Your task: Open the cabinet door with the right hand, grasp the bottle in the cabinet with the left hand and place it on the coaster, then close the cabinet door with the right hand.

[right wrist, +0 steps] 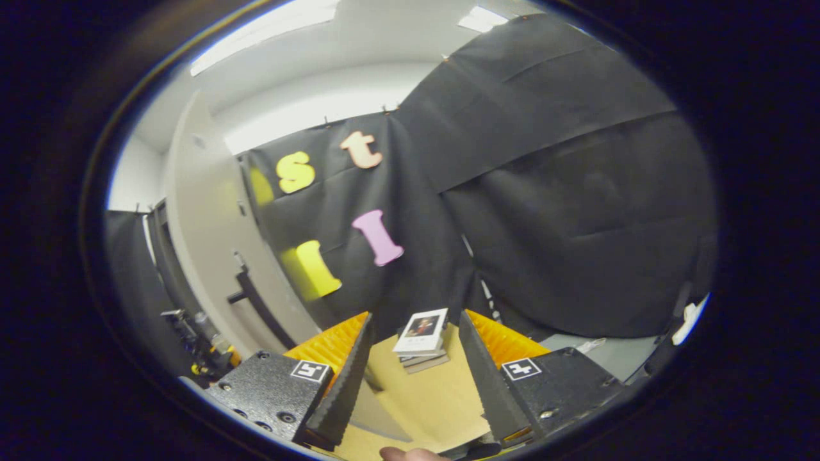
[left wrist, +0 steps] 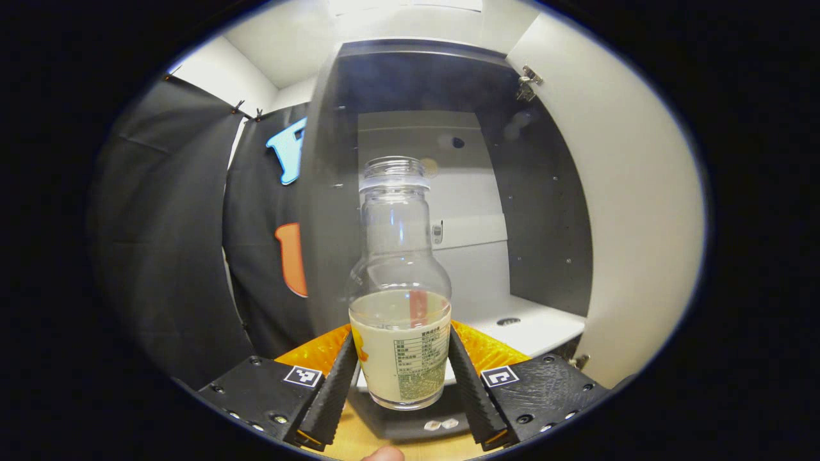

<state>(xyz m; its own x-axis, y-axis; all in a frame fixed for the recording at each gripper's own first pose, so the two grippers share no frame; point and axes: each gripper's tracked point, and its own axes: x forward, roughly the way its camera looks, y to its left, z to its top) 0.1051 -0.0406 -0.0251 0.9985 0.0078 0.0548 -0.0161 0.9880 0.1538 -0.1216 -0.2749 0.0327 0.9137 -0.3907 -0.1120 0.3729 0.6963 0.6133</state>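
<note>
In the left gripper view, the left gripper (left wrist: 402, 374) is clamped on the bottle (left wrist: 398, 301): both fingers press against the labelled lower part, one on each side. The bottle stands upright at the centre, running from 6 o'clock up past the middle. It is clear glass, capless, with a pale liquid filling only the bottom part. Behind it is the open cabinet (left wrist: 544, 211), dark inside, with a pale back panel and a white shelf (left wrist: 532, 326) at 4 o'clock. The bottle's base appears to hang just in front of the shelf edge, above a wooden table (left wrist: 349, 438) at 6 o'clock. The white door (left wrist: 634, 211) stands swung wide at 3 o'clock, a hinge (left wrist: 528, 83) at 1 o'clock. A fingertip (left wrist: 383, 454) shows at the very bottom.

In the right gripper view, the right gripper (right wrist: 413, 374) has its fingers spread apart with nothing between them. Beyond them, just below centre, a small stack of books (right wrist: 423, 339) lies on the wooden table (right wrist: 435, 403). At 9 o'clock the white door (right wrist: 205, 243) stands edge-on, its dark handle (right wrist: 259, 307) at 8 o'clock. At 8 o'clock, low by the door, part of the other gripper (right wrist: 205, 346) shows, blurred. A fingertip (right wrist: 410, 453) sits at 6 o'clock.
</note>
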